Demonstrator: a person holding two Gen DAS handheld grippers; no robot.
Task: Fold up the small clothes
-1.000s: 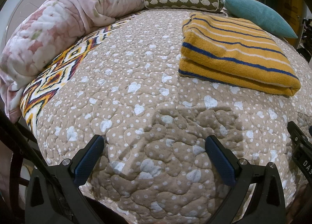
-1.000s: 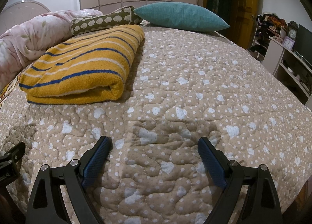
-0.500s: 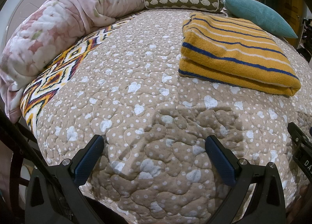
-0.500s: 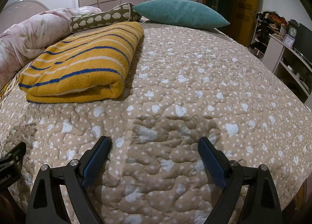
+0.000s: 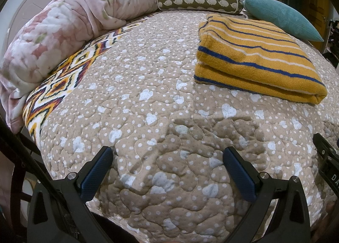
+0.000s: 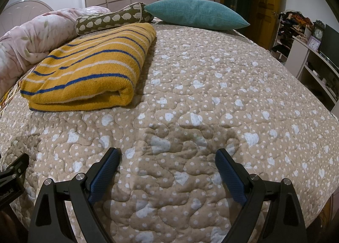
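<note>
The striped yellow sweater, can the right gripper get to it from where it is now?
Probably yes. The right gripper is open, and only bare quilt lies between it and the folded sweater, ahead to its left.

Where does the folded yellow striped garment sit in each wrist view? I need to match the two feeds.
Left wrist: the folded yellow striped garment lies upper right, beyond the open left tool.
Right wrist: the garment lies upper left, beyond the open right tool.
Shared landmark: the teal pillow, at the far end of the garment in both views.
</note>
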